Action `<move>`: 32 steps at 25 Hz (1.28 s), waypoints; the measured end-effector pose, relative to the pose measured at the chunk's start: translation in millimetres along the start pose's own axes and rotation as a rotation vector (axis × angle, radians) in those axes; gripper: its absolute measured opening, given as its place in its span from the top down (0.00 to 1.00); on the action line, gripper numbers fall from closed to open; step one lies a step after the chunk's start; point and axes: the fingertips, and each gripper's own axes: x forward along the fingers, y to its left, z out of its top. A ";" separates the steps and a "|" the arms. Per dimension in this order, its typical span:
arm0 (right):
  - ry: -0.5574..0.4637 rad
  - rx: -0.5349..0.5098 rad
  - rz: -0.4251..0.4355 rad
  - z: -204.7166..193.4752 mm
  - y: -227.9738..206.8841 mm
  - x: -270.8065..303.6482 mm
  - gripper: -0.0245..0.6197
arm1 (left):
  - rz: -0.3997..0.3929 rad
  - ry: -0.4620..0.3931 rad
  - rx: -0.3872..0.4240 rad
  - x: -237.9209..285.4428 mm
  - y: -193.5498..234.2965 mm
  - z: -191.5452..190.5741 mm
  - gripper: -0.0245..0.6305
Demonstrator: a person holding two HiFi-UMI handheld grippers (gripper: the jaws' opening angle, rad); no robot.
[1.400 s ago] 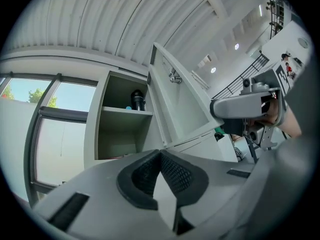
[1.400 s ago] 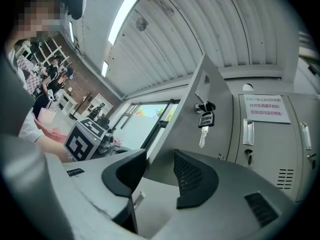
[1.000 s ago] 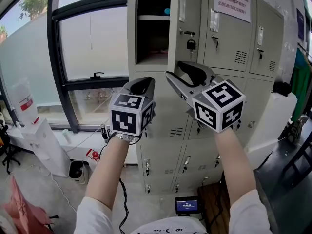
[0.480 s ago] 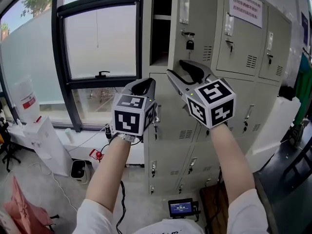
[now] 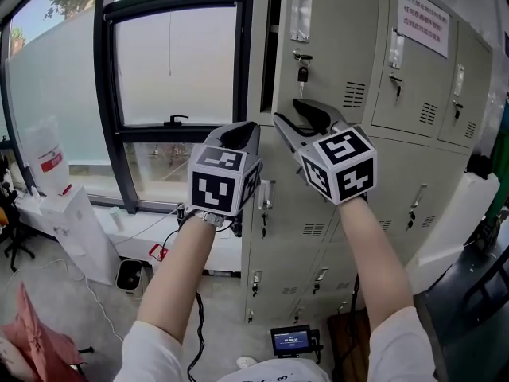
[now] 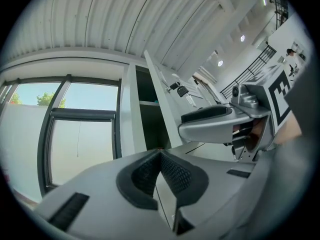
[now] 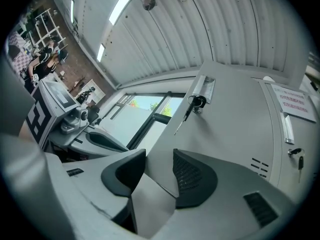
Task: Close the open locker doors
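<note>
The beige upper locker door stands slightly ajar, leaving a thin dark strip of the compartment at its left edge. A key hangs in its lock. My right gripper is at the door's lower edge. Its jaws have just been closing a little but stay open, with the door's lower corner between the pads and not pressed. My left gripper is shut and empty, just left of the door. In the left gripper view the left gripper faces the open compartment.
Closed lockers fill the right, one with a paper notice. A window with a black frame is at left. White containers and a white box stand below it. A small screen device lies on the floor.
The upper door has swung toward the cabinet with the right gripper at it. The dark opening has narrowed from a wide compartment to a thin strip. Both grippers have come closer to the lockers.
</note>
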 end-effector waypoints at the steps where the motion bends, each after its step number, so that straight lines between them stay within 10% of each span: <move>1: 0.003 -0.001 -0.005 -3.4 -2.8 4.0 0.69 | 0.000 0.001 0.004 3.2 1.7 0.2 0.94; 32: -0.004 0.002 -0.045 -40.1 -42.9 63.4 0.91 | 0.011 -0.034 0.036 54.7 34.9 2.7 0.94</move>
